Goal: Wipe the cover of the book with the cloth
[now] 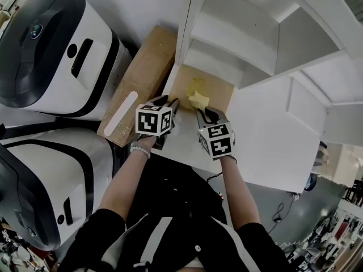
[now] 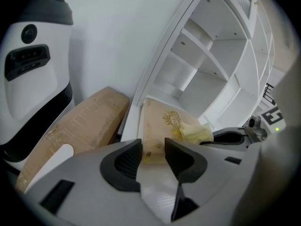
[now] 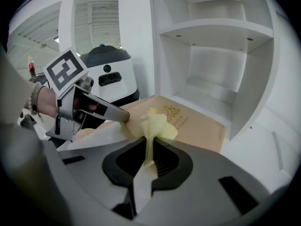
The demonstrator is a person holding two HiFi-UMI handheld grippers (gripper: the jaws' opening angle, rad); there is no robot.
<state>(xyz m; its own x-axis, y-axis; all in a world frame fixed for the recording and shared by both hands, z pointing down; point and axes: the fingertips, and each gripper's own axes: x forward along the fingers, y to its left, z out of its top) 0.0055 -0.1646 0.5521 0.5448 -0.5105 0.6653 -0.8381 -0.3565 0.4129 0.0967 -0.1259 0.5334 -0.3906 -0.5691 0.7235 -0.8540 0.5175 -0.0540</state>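
Head view: book [image 1: 211, 87] in shelf unit [image 1: 241, 35]

We see a white shelf [image 1: 266, 140]; on its broad lower board one tan book [image 1: 218, 92] lies flat, cover up.

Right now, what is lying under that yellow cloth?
A tan book, flat on the white shelf; its gold emblem shows beside the cloth. The patch of cover beneath the cloth is hidden.

pale yellow cloth [image 1: 198, 100]; tan book [image 1: 217, 89], gold crest [image 2: 172, 119]; white shelves [image 1: 249, 44]; brown carton [image 1: 142, 78]
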